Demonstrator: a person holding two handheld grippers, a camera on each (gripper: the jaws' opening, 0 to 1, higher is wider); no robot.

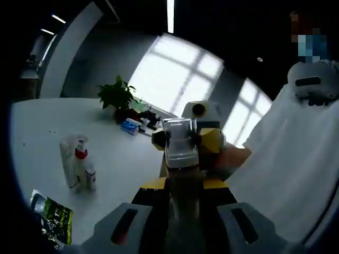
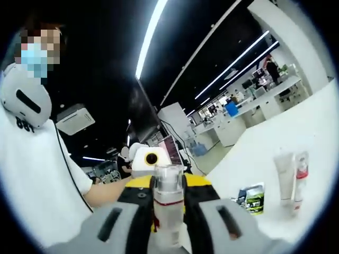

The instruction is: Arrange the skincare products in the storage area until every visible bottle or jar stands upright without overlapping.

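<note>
One clear-capped bottle (image 1: 180, 159) sits at centre frame. Two tubes stand together on the counter (image 1: 32, 121): a plain white one (image 2: 284, 172) and a red-collared one (image 2: 300, 177), right of frame in the right gripper view. One green-and-black packet (image 1: 53, 218) lies lower left. One potted plant (image 1: 117, 97) stands upper centre. One person (image 2: 32, 169) in white.

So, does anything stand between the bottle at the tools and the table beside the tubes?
Nothing upright does. Bare white table lies between the bottle and the standing tubes; only a flat green packet lies near them.
</note>
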